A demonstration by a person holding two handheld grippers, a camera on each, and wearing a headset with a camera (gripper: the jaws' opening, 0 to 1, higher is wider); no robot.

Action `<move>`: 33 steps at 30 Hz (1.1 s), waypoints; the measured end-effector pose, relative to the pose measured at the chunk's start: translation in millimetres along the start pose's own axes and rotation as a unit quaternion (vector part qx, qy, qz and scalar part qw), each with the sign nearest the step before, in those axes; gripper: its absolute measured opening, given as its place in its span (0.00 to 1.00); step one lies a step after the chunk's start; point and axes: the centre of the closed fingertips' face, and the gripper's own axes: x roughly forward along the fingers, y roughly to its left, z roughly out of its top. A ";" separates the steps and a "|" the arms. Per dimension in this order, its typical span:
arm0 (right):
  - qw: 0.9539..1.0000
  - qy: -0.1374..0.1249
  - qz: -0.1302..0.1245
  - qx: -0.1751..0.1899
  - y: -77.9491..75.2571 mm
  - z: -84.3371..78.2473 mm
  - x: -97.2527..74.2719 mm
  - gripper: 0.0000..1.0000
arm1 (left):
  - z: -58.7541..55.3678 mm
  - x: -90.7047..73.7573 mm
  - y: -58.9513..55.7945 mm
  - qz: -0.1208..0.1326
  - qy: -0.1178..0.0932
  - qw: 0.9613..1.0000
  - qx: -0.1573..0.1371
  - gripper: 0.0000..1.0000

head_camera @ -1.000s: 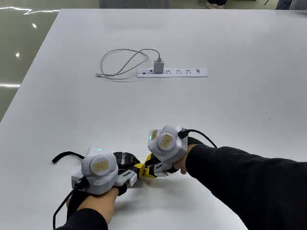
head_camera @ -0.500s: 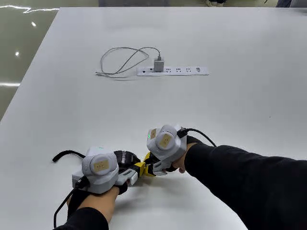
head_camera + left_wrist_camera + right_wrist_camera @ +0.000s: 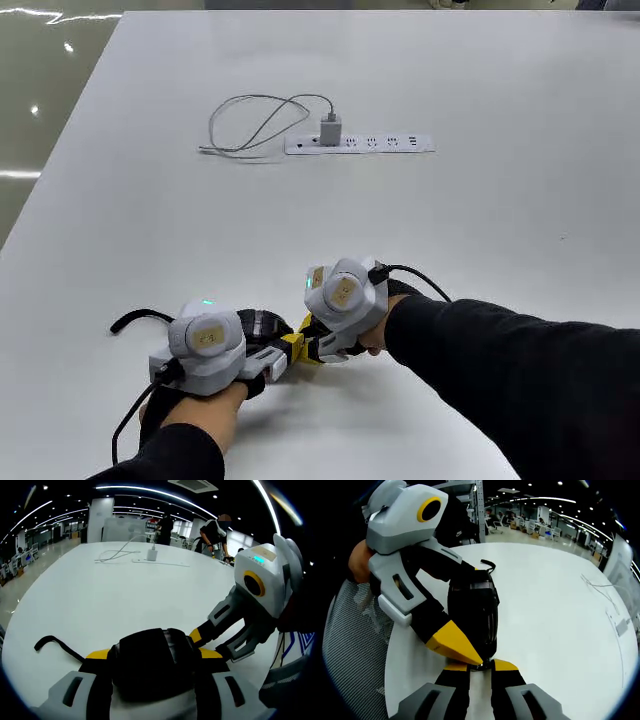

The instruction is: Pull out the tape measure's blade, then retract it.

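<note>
A black tape measure (image 3: 260, 326) lies on the white table (image 3: 450, 220) near its front edge. Its black wrist strap (image 3: 135, 320) trails to the left. My left gripper (image 3: 270, 346) is shut on the case from both sides; in the left gripper view the tape measure (image 3: 155, 662) sits between the yellow-tipped jaws of that left gripper (image 3: 155, 655). My right gripper (image 3: 306, 336) comes in from the right. In its own view the right gripper (image 3: 480, 666) is pinched shut on the blade's end hook, right against the tape measure (image 3: 472, 610). Hardly any blade shows.
A white power strip (image 3: 360, 146) with a plugged-in charger (image 3: 330, 131) and a looped grey cable (image 3: 255, 120) lies mid-table, well beyond the grippers. The table's left edge (image 3: 60, 150) drops to a glossy floor. People stand far off in the left gripper view.
The gap between the two grippers has narrowed slightly, and the short stretch of yellow blade between them has shrunk. The head camera has shifted a little.
</note>
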 end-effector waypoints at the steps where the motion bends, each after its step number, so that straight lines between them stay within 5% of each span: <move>1: 1.000 0.001 -0.001 -0.003 -0.3 -0.1 -0.1 0.12 | 0.1 0.0 -0.2 0.000 0.000 1.000 0.001 0.63; 16: 1.000 0.014 -0.009 -0.022 -0.3 1.1 -6.2 0.14 | 0.6 -1.5 -0.4 -0.006 0.008 1.000 -0.009 0.63; 25: 0.999 0.012 -0.022 -0.022 -1.7 2.1 -14.3 0.16 | 10.4 -9.7 -0.3 -0.021 0.002 1.000 -0.005 0.60; 33: 0.999 0.005 -0.039 -0.008 -4.2 0.6 -27.7 0.19 | 15.7 -15.8 5.4 -0.040 0.002 0.999 0.008 0.69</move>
